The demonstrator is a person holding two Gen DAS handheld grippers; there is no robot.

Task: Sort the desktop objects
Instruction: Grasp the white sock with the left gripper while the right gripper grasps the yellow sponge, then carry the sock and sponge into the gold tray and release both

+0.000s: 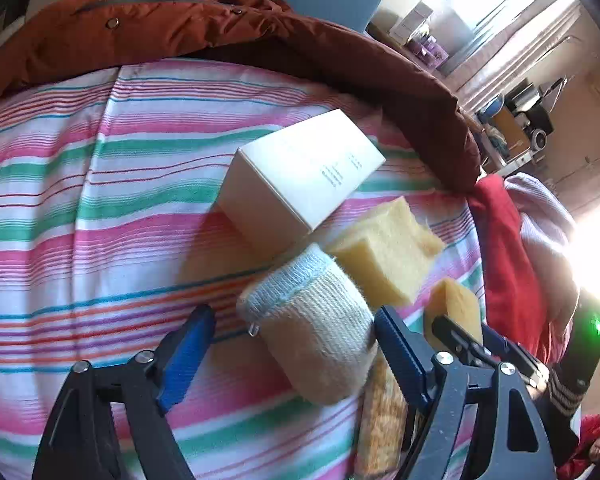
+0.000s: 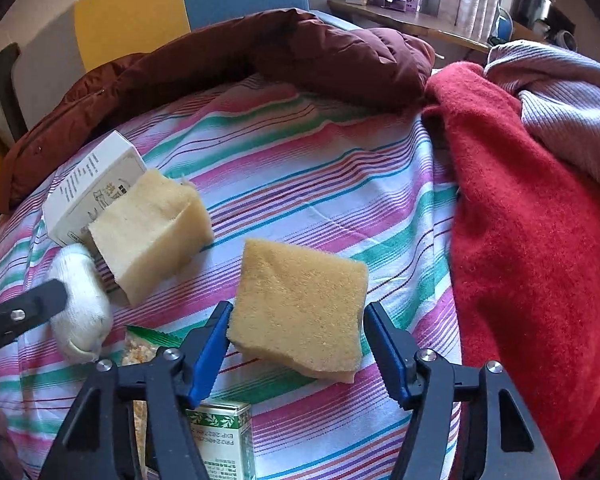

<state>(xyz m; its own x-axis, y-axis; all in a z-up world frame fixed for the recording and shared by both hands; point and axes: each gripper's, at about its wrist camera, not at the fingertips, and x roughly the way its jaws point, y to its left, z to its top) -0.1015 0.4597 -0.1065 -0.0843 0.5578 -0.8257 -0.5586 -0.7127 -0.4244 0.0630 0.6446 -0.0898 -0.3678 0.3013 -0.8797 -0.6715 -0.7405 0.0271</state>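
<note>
My left gripper (image 1: 294, 312) is open, one jaw on either side of a rolled white sock (image 1: 308, 332) that lies on the striped sheet (image 1: 100, 200); the left pad stands clear of it. In the right wrist view the sock (image 2: 80, 312) lies at the left. My right gripper (image 2: 298, 308) has both blue pads against the sides of a small yellow sponge (image 2: 300, 308), which sits tilted between them. The left wrist view shows that sponge (image 1: 456, 304) upright at the right. A bigger yellow sponge (image 2: 148, 232) leans on a white carton (image 2: 92, 184).
A snack packet (image 1: 380, 420) lies under the sock's near end. A green-printed box (image 2: 220, 440) sits below the right gripper. A brown jacket (image 2: 260, 56) rims the far side; a red blanket (image 2: 540, 240) and lilac knit (image 2: 560, 92) pile up on the right.
</note>
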